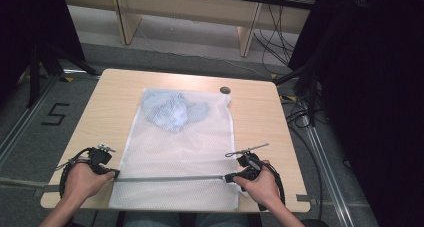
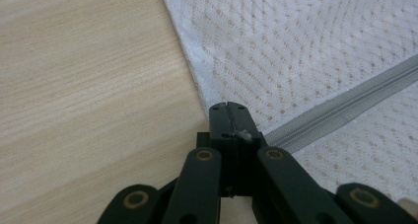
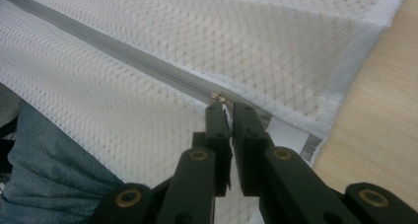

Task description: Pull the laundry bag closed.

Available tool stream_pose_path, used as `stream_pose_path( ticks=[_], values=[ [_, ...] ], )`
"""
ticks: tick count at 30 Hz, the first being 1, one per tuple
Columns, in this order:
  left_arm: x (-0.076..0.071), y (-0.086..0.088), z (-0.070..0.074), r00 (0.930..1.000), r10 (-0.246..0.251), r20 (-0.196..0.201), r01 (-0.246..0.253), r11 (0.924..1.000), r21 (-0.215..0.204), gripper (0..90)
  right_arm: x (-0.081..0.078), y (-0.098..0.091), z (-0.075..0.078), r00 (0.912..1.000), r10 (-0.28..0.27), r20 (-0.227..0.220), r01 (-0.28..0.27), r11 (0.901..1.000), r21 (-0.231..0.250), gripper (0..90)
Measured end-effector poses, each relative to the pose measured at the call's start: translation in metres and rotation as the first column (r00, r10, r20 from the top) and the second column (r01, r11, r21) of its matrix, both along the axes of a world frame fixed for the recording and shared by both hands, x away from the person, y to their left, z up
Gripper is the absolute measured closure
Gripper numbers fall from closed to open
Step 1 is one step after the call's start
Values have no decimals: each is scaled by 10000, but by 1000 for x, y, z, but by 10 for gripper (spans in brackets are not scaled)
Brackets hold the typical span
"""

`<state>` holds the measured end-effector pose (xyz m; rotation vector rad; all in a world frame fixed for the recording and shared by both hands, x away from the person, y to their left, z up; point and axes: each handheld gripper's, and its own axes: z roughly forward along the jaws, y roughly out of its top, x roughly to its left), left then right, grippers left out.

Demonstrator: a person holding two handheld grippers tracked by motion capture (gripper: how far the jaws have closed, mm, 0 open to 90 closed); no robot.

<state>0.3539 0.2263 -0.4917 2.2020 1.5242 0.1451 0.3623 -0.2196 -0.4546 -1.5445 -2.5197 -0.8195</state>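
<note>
Left hand-held gripper [image 2: 227, 105], jaws clamped, is pinning the mesh laundry bag [image 1: 175, 152] edge taut, while the zip pull [image 3: 218, 97] is being pinched by the nearly closed right hand-held gripper [image 3: 228, 107]

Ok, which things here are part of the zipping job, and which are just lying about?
In the job: mesh laundry bag, its grey zipper, the clothes inside, left hand-held gripper, right hand-held gripper.
Lying about: small dark disc on the table.

We are looking at a lab-like recording room: a small wooden table [image 1: 260, 117] is standing on grey carpet, black curtains [image 1: 370, 87] are hanging at both sides, cables [image 1: 272, 42] are trailing past its far right corner, and a taped number [image 1: 54, 114] is marking the floor.
</note>
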Motion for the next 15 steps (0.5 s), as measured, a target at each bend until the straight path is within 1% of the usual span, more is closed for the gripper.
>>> stream_pose_path(
  ticks=[2, 3, 4, 5, 6, 7, 9, 10, 11, 12, 14, 15],
  values=[
    [0, 0, 0, 10000, 1, -9, -1, 10000, 16, 899, 0, -2, 1, 9998, -129, -131, 129, 9999, -26, 868],
    [0, 0, 0, 10000, -11, -18, 11, 10000, -13, 899, 0, -3, 0, 10000, -57, 12, 57, 10000, 55, 867],
    [0, 0, 0, 10000, 4, -17, -4, 10000, 7, 899, 0, -4, 0, 10000, -89, -7, 89, 10000, 7, 868],
    [0, 0, 0, 10000, 29, 1, -29, 10000, 41, 899, 0, -4, 0, 9998, -175, -132, 175, 9998, -51, 868],
    [0, 0, 0, 10000, 21, -4, -21, 10000, 23, 899, 0, -6, -1, 10000, -95, -2, 95, 10000, -1, 868],
    [0, 0, 0, 10000, 20, 7, -20, 10000, -4, 899, 0, -7, -1, 9998, -184, -23, 184, 9998, -78, 867],
    [0, 0, 0, 10000, 18, 6, -18, 10000, 11, 899, 0, -10, -3, 9998, -176, -24, 176, 9998, -98, 867],
    [0, 0, 0, 10000, 12, 13, -12, 10000, -3, 899, 0, -11, -2, 9995, -284, -159, 282, 9995, -134, 867],
    [0, 0, 0, 10000, 14, 11, -14, 10000, -7, 899, 0, -13, -4, 9996, -243, -117, 242, 9997, -83, 867],
    [0, 0, 0, 10000, 3, 8, -3, 10000, 4, 899, 0, -14, -4, 9994, -295, -167, 293, 9995, -105, 867],
    [0, 0, 0, 10000, 13, 3, -13, 10000, 19, 899, 1, -17, -5, 9997, -223, -71, 222, 9997, -84, 867],
    [0, 0, 0, 10000, 3, -7, -3, 10000, 39, 899, 0, -17, -4, 9991, -378, -200, 376, 9992, -111, 866]
  ],
)
